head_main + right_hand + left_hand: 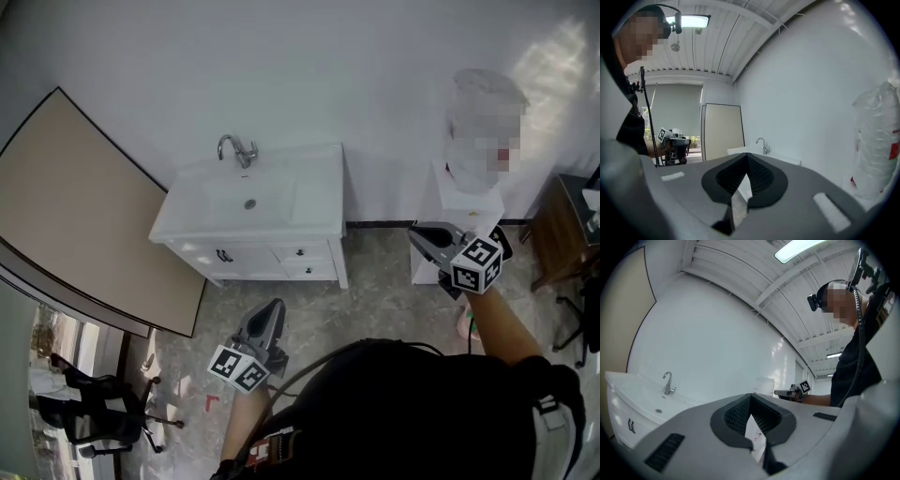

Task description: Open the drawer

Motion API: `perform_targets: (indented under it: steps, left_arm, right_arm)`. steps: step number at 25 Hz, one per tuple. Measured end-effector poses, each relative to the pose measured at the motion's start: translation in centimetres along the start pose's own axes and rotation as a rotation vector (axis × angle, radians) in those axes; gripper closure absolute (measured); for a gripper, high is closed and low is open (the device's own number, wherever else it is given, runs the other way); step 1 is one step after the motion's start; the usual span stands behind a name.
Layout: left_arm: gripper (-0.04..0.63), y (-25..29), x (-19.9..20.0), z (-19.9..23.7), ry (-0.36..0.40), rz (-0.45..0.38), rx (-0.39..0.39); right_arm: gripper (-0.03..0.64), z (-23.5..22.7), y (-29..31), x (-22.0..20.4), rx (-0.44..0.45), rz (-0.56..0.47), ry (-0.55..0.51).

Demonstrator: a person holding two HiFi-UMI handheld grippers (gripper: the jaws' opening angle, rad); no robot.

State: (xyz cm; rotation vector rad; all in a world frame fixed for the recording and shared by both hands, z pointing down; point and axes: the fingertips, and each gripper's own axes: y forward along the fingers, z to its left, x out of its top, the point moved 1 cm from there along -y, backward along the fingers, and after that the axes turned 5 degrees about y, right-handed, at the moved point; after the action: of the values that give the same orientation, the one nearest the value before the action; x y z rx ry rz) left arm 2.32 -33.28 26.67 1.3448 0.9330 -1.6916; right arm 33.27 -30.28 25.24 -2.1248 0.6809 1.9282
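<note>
A white vanity cabinet with a sink and chrome faucet stands against the far wall. Its front has small drawers with dark handles, all closed. My left gripper is shut and empty, well short of the cabinet over the floor, pointing toward it. My right gripper is also shut and empty, off to the cabinet's right. In the left gripper view the jaws meet, with the cabinet far left. In the right gripper view the closed jaws point past the faucet.
A large beige panel leans at the left. A black office chair stands at the lower left. A white pedestal carrying a plastic-wrapped object is right of the cabinet, and brown furniture is at the far right.
</note>
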Motion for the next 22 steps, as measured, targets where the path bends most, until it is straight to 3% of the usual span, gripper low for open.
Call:
perform_targets:
  steps: [11, 22]
  left_arm:
    - [0.595, -0.1, 4.1, 15.0, 0.022, 0.018, -0.087]
    - [0.595, 1.5, 4.1, 22.2, 0.019, 0.035, -0.098]
  right_arm:
    - [0.623, 2.0, 12.5, 3.0, -0.083, -0.026, 0.01]
    - [0.623, 0.5, 19.1, 3.2, -0.091, -0.019, 0.013]
